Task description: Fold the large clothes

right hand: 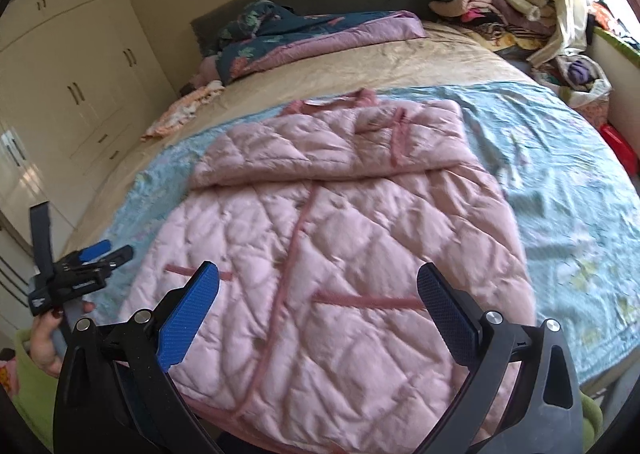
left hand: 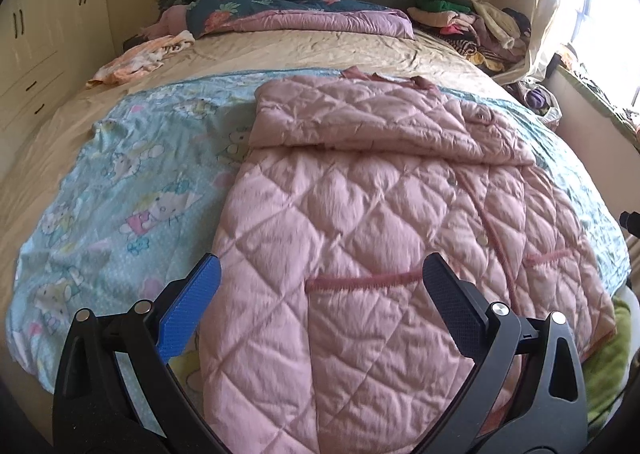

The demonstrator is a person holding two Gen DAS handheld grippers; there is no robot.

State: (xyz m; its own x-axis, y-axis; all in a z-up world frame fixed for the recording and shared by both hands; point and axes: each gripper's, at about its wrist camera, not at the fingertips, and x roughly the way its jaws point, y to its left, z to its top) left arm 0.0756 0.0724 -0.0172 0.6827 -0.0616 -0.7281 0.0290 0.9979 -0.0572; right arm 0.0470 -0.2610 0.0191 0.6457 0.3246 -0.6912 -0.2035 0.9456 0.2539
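Observation:
A pink quilted coat [left hand: 360,222] lies flat on a light blue cartoon-print sheet [left hand: 120,190] on the bed. Its sleeves are folded across the chest near the collar. The coat also shows in the right wrist view [right hand: 332,246]. My left gripper [left hand: 320,278] is open and empty, hovering above the coat's lower hem at its left side. My right gripper [right hand: 318,286] is open and empty, above the hem near the pockets. The left gripper also shows in the right wrist view [right hand: 102,254], held in a hand at the coat's left edge.
A folded floral and purple quilt [left hand: 288,10] lies by the headboard. A heap of clothes [left hand: 472,18] fills the far right corner. A peach garment [left hand: 140,58] lies at the far left. White wardrobes [right hand: 80,86] stand left of the bed. A green item [left hand: 608,366] sits at the bed's foot.

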